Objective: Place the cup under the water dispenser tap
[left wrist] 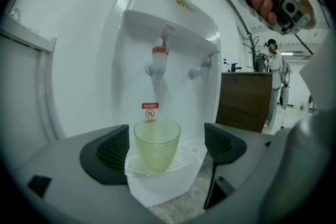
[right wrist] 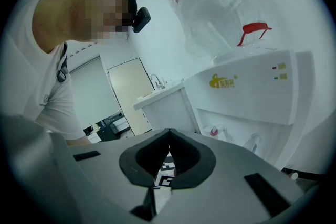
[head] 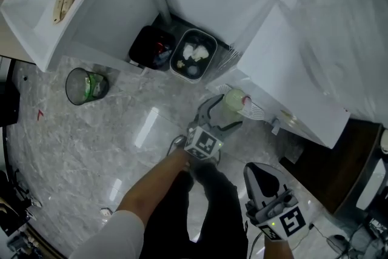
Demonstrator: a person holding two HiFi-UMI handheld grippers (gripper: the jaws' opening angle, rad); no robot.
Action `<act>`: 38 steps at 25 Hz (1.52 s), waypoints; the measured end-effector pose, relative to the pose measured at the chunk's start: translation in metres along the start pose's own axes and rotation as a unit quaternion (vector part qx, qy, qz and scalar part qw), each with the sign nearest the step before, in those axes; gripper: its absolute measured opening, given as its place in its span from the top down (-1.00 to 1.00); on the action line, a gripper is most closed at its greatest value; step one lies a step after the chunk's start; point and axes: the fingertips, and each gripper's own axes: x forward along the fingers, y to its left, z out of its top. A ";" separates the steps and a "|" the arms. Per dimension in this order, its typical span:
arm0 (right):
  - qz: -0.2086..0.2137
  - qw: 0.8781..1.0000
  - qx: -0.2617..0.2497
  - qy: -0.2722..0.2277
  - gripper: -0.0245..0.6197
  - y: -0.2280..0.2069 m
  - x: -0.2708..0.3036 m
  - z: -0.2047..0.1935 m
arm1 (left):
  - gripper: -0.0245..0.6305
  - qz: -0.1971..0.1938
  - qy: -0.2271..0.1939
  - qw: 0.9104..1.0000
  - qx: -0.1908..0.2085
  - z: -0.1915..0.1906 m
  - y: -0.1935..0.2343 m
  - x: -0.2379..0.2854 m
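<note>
A pale green dimpled cup (left wrist: 157,144) stands upright on the white drip tray (left wrist: 187,155) of the water dispenser (left wrist: 178,23), directly beneath the red tap (left wrist: 159,60). My left gripper (left wrist: 168,147) is open, with a dark pad on either side of the cup and a gap to each. From above, the cup (head: 234,100) sits on the tray (head: 256,111) just past the left gripper (head: 223,113). My right gripper (right wrist: 168,136) is shut on nothing and hangs back at the lower right (head: 262,178), away from the dispenser (head: 291,70).
A blue tap (left wrist: 202,68) is to the right of the red one. A black bin (head: 151,47) and a grey bin (head: 194,54) stand left of the dispenser. A clear bin (head: 86,86) stands by a white counter (head: 73,3). A brown cabinet (left wrist: 247,99) flanks the dispenser.
</note>
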 end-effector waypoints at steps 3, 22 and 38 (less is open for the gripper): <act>-0.017 1.000 -0.001 0.001 0.88 0.009 -0.003 0.011 | -0.39 -0.004 0.010 1.000 0.005 0.026 -0.010 -0.034; -0.112 0.991 -0.023 -0.068 0.88 0.096 -0.100 0.164 | 0.30 -0.040 -0.018 0.997 -0.057 0.358 -0.100 -0.231; -0.141 0.984 -0.038 -0.104 0.88 0.163 -0.160 0.210 | 0.91 0.027 -0.044 0.995 -0.084 0.452 -0.134 -0.309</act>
